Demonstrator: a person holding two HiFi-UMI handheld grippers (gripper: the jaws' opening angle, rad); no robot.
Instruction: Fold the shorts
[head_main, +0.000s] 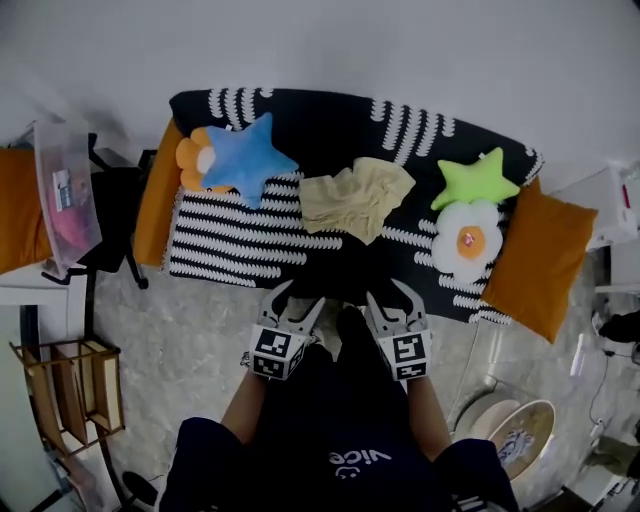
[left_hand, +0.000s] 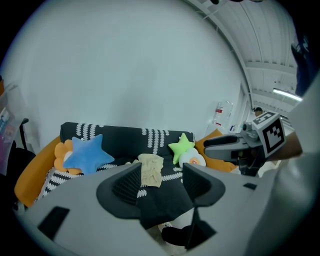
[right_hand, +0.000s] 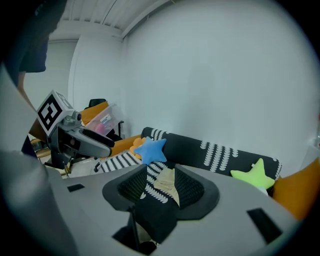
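The cream shorts (head_main: 355, 198) lie crumpled on the middle of the seat of a black-and-white patterned sofa (head_main: 300, 115). Both grippers hang side by side in front of the sofa's near edge, short of the shorts. My left gripper (head_main: 297, 303) is open with nothing between its jaws. My right gripper (head_main: 393, 300) is open too, with a narrower gap and nothing in it. In the left gripper view the shorts (left_hand: 151, 169) show beyond the jaws, with the right gripper (left_hand: 235, 145) alongside. In the right gripper view the shorts (right_hand: 167, 180) lie ahead, and the left gripper (right_hand: 75, 140) is at the left.
A blue star pillow (head_main: 243, 158) and an orange flower pillow (head_main: 192, 155) lie left of the shorts. A green star (head_main: 477, 180) and a white egg pillow (head_main: 467, 240) lie right. Orange cushions (head_main: 540, 255) sit at both sofa ends. A plastic box (head_main: 65, 190) and a wooden rack (head_main: 65, 400) stand at the left.
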